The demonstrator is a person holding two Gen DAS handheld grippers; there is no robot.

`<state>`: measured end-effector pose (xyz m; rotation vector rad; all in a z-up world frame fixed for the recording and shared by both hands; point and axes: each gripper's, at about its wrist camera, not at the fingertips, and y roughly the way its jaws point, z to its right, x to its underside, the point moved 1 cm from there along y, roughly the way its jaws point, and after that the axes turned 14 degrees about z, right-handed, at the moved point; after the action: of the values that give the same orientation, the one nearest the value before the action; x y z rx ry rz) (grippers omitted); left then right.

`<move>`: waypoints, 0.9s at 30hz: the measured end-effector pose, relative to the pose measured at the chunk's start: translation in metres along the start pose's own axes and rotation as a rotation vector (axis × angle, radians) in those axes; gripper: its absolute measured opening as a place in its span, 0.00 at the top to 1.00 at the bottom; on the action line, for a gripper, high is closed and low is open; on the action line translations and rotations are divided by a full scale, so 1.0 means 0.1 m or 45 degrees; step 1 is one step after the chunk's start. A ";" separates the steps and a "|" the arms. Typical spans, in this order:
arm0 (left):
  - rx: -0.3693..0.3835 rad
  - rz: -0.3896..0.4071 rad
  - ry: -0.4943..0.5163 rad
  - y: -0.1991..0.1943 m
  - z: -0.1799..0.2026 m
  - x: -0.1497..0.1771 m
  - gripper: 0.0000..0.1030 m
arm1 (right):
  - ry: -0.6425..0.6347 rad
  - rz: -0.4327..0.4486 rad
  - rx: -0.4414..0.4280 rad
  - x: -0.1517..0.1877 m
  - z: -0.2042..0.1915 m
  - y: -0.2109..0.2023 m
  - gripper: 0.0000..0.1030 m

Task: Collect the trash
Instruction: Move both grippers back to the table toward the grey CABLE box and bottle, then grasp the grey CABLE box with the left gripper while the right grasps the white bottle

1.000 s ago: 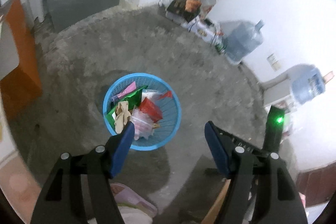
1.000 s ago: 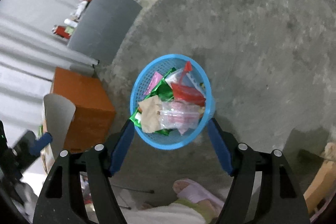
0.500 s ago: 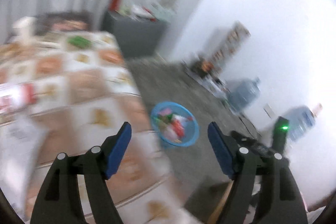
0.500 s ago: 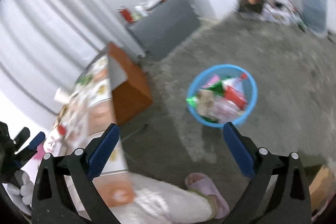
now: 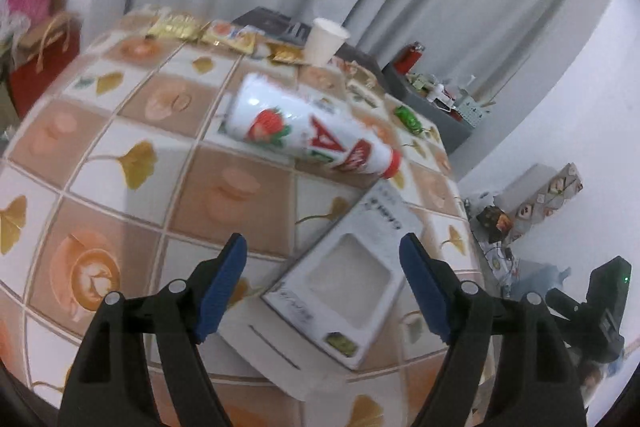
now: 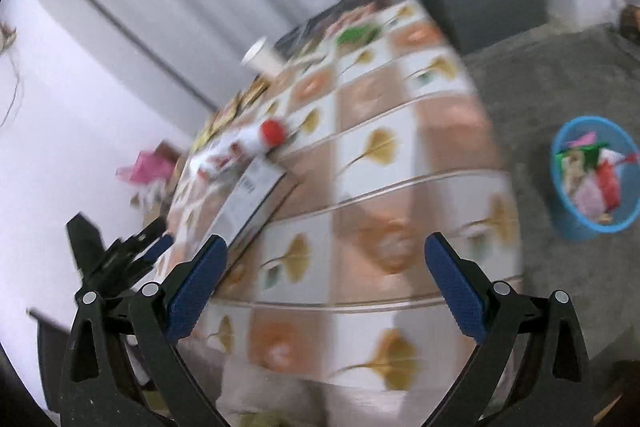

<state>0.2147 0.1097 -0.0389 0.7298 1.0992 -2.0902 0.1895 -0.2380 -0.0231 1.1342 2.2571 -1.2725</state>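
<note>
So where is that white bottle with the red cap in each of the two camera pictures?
Left wrist view: the white bottle lies on its side at centre, on the tablecloth, red cap to the right.
Right wrist view: the white bottle is blurred, left of centre, red cap facing the camera.
Shared landmark: the flat white box just beside the cap end.

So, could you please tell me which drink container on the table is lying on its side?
The strawberry-print bottle with the red cap; the white paper cup stands upright.
</note>
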 end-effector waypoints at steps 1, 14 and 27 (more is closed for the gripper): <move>0.003 -0.012 -0.005 0.04 -0.04 0.01 0.26 | -0.011 -0.020 -0.009 0.03 -0.07 0.06 0.08; 0.284 -0.366 0.429 0.69 0.43 0.14 0.13 | -0.081 -0.125 -0.008 0.01 -0.39 0.38 0.08; 0.357 -0.478 0.530 0.76 0.52 0.24 0.12 | -0.668 -0.167 -0.156 -0.50 -1.30 1.03 0.08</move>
<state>0.2489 0.0256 -0.0679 1.2144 1.2502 -2.5155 0.3141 -0.1253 0.0196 0.5320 1.9958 -1.2765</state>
